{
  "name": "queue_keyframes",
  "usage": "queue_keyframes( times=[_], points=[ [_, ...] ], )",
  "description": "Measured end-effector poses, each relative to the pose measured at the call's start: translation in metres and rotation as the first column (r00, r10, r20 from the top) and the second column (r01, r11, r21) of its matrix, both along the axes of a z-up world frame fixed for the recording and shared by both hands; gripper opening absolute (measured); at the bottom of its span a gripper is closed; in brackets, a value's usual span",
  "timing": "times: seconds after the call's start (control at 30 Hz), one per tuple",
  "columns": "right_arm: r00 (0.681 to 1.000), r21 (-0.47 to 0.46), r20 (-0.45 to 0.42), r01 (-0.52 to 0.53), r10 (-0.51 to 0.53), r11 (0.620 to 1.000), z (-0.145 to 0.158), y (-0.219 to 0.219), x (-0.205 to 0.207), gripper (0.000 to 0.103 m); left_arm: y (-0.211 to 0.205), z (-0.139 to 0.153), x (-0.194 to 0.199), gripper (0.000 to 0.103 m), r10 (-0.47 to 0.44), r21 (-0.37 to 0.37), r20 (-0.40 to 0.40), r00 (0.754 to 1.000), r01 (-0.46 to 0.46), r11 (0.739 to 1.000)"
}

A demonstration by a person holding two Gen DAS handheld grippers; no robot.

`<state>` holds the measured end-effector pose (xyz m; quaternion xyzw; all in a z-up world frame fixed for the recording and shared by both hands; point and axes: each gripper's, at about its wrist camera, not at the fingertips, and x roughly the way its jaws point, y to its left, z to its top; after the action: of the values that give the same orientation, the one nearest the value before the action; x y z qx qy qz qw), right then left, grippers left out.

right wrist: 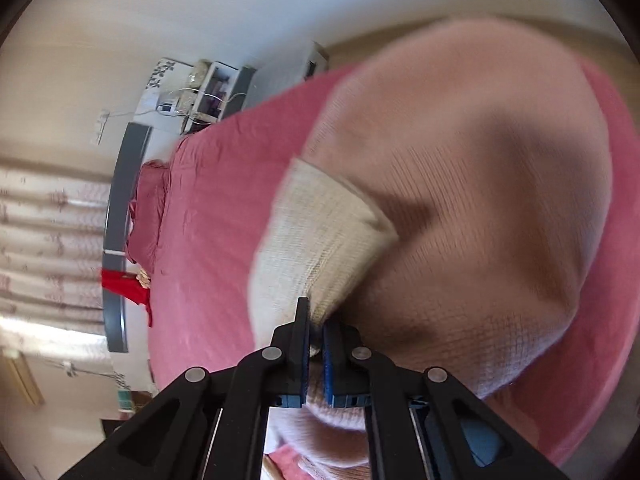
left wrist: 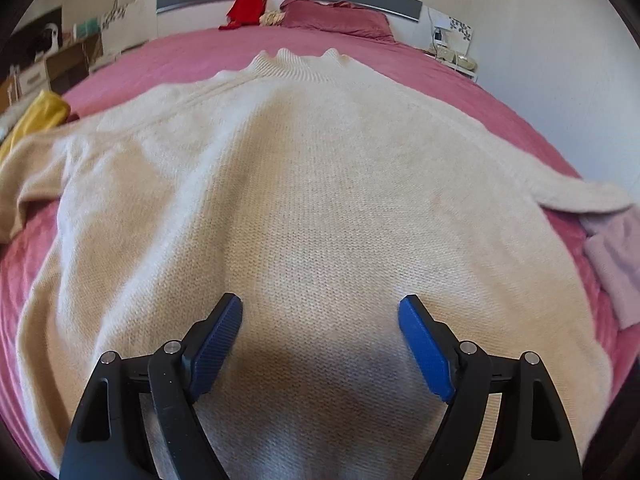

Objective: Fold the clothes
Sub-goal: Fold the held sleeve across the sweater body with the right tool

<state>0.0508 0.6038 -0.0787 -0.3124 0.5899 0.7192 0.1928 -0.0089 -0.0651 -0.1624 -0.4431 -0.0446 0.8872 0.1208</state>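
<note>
A cream knit sweater [left wrist: 304, 184] lies spread flat on the pink bed [left wrist: 224, 46], collar at the far side and sleeves out to both sides. My left gripper [left wrist: 320, 320] is open just above the sweater's lower body, its blue pads wide apart and empty. In the tilted, blurred right wrist view my right gripper [right wrist: 316, 320] is shut on the cream sweater's sleeve cuff [right wrist: 320, 236], held above a folded pale pink knit garment [right wrist: 480, 200].
A pale pink folded garment [left wrist: 616, 256] lies at the bed's right edge by the sleeve. A yellow garment [left wrist: 38, 114] lies at the left edge. A red cloth [left wrist: 250, 0] hangs on the headboard by a pillow [left wrist: 336, 18]. A nightstand [left wrist: 452, 54] stands right, a desk [left wrist: 60, 60] left.
</note>
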Motion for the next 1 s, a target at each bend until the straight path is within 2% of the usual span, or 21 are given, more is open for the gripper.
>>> queue_keyframes(
  times=[0.1,0.17,0.23,0.37,0.5,0.57,0.63,0.67,0.73,0.8,0.83,0.9,0.93,1.0],
  points=[
    [1.0,0.013,-0.005,0.018,-0.018,1.0,-0.001,-0.004,-0.003,0.005,0.0,0.004,0.001,0.082,-0.028,0.0,0.023,0.999,0.028,1.0],
    [1.0,0.072,0.005,-0.003,0.003,0.997,0.015,-0.009,-0.012,0.005,0.001,0.008,0.004,0.082,-0.058,-0.028,0.039,0.998,0.059,0.998],
    [0.999,0.141,-0.013,-0.037,0.04,0.989,0.035,-0.016,-0.018,0.005,0.0,0.013,0.001,0.082,-0.049,-0.052,0.071,0.996,0.052,0.997],
    [0.989,0.266,0.001,-0.14,0.145,0.954,0.074,-0.055,-0.049,0.005,-0.013,0.022,-0.007,0.082,0.051,-0.036,0.128,0.99,-0.047,0.998],
    [0.976,0.282,-0.028,-0.202,0.218,0.938,0.094,-0.102,-0.089,0.005,-0.033,0.022,-0.013,0.082,0.137,0.029,0.186,0.973,-0.145,0.989],
    [0.954,0.285,-0.061,-0.266,0.294,0.921,0.109,-0.143,-0.118,0.005,-0.044,0.024,-0.006,0.082,0.148,0.054,0.186,0.971,-0.16,0.986],
    [0.91,0.319,-0.097,-0.355,0.403,0.879,0.13,-0.198,-0.153,0.005,-0.052,0.028,0.002,0.082,0.156,0.067,0.17,0.973,-0.169,0.983],
    [0.877,0.336,-0.118,-0.405,0.465,0.85,0.138,-0.233,-0.169,0.005,-0.056,0.03,0.006,0.082,0.158,0.074,0.157,0.975,-0.171,0.983],
    [0.797,0.375,-0.155,-0.499,0.583,0.781,0.155,-0.302,-0.203,0.005,-0.066,0.033,0.015,0.082,0.167,0.084,0.131,0.977,-0.178,0.98],
    [0.708,0.396,-0.168,-0.589,0.686,0.704,0.156,-0.377,-0.221,0.005,-0.076,0.033,0.024,0.082,0.186,0.09,0.113,0.976,-0.197,0.976],
    [0.655,0.4,-0.172,-0.636,0.736,0.66,0.152,-0.42,-0.231,0.006,-0.081,0.032,0.025,0.082,0.195,0.099,0.113,0.974,-0.206,0.974],
    [0.573,0.39,-0.168,-0.709,0.803,0.587,0.134,-0.495,-0.247,0.006,-0.09,0.028,0.028,0.082,0.213,0.119,0.118,0.97,-0.227,0.967],
    [0.527,0.384,-0.147,-0.749,0.837,0.54,0.119,-0.537,-0.252,0.005,-0.096,0.024,0.03,0.082,0.224,0.132,0.13,0.966,-0.241,0.962],
    [0.466,0.394,-0.069,-0.8,0.882,0.453,0.087,-0.601,-0.258,0.006,-0.108,0.017,0.037,0.082,0.238,0.164,0.155,0.959,-0.263,0.951]
  ],
)
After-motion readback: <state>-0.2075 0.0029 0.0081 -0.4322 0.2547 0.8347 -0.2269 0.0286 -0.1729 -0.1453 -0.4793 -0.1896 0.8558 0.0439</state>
